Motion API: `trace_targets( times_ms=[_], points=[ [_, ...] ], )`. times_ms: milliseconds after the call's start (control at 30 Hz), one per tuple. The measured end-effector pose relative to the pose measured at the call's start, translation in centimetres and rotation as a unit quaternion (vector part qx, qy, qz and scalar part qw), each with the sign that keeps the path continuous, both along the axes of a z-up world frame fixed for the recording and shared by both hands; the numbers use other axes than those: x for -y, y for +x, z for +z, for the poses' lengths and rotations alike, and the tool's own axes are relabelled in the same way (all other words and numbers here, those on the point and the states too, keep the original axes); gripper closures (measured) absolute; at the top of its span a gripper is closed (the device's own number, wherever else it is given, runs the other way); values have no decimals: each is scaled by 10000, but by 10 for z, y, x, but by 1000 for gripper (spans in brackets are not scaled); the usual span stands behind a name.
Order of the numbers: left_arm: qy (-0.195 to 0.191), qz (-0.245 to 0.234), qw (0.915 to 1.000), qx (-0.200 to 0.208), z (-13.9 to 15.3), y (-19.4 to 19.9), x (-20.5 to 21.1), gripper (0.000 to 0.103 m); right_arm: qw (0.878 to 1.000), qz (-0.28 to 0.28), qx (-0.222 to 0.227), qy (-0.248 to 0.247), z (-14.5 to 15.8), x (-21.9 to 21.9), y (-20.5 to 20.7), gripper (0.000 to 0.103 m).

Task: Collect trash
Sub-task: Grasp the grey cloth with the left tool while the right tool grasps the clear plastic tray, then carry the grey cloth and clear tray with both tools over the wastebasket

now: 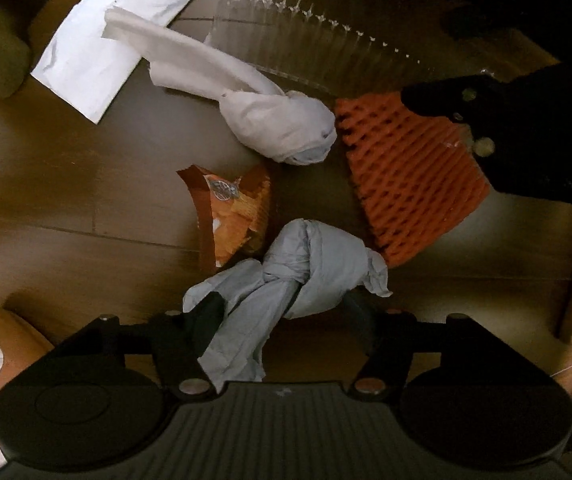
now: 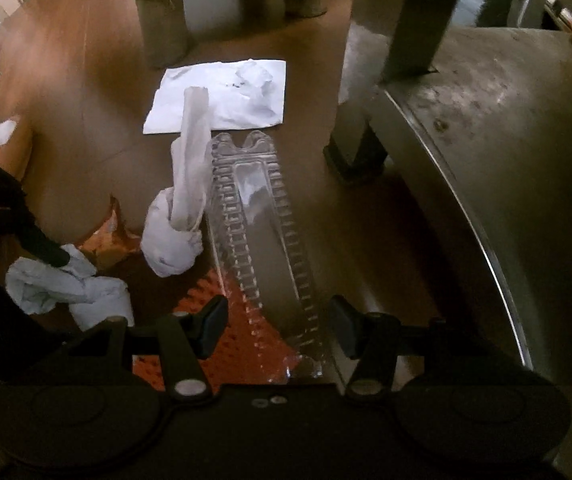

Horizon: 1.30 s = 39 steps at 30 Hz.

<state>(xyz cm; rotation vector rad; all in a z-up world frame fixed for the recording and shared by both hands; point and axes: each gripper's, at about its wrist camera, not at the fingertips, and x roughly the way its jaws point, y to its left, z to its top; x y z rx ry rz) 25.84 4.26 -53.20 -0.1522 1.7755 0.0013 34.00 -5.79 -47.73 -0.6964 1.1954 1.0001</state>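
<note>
Trash lies on a wooden floor. In the left wrist view my left gripper (image 1: pixel 286 304) has its jaws around a knotted pale blue tissue bundle (image 1: pixel 314 268); the fingers are apart with the bundle between them. Beyond it lie an orange snack wrapper (image 1: pixel 233 212), a white knotted bag (image 1: pixel 269 120), an orange foam net (image 1: pixel 410 176) and a clear plastic tray (image 1: pixel 306 32). In the right wrist view my right gripper (image 2: pixel 277 324) is open, over the near end of the clear plastic tray (image 2: pixel 261 216) and the orange foam net (image 2: pixel 237 336).
A white paper sheet (image 2: pixel 221 96) lies at the far side. A metal chair base (image 2: pixel 506 152) and its legs stand at right. Furniture legs (image 2: pixel 165 12) stand at the back. The other gripper (image 1: pixel 526 128) reaches in at the right of the left wrist view.
</note>
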Motion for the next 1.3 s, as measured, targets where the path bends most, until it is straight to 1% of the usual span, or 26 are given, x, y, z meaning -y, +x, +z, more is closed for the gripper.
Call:
trace_targets(
  times_ms=[100,167,200,300,367,467,600,700,767,867,1000,1100,1133,1300],
  points=[
    [1,5,10000,-6,-3,1,2,41,9999,-83,-77,39,-4,-1,0,51],
    [29,-11,10000,-36,-3,-1,4,46,9998,-181,-49,40,-3,-1,-1,52],
    [33,-1,10000,-45,-2,-1,4,47,9997,-234,-39,17,-4,-2,-1,52],
    [17,36,10000,-82,0,-1,4,51,9994,-330,-18,57,2,1,-3,57],
    [-26,96,9999,-118,3,-1,2,55,9990,-434,48,7,8,4,-6,59],
    [-4,68,9999,-149,10,-2,3,56,9978,-663,-31,34,20,12,-10,59],
    [67,26,9998,-208,31,-3,8,56,9962,-862,-78,72,44,23,-20,59],
    [93,151,9996,-201,54,-7,11,56,9952,-975,-32,106,69,30,-29,59],
    [116,249,9995,-147,72,-12,13,56,9938,-1097,21,153,91,36,-36,59],
    [129,337,9993,34,105,-17,17,56,9910,-1307,70,272,122,43,-46,59],
    [105,469,9981,386,156,-22,23,56,9874,-1489,296,441,168,51,-65,59],
    [50,625,9956,699,202,-32,23,56,9837,-1646,411,603,205,59,-79,59],
    [46,667,9946,797,213,-35,23,56,9829,-1651,488,655,220,61,-86,59],
    [18,968,9851,1421,276,-60,18,56,9779,-1689,861,879,280,70,-116,59]
  ],
)
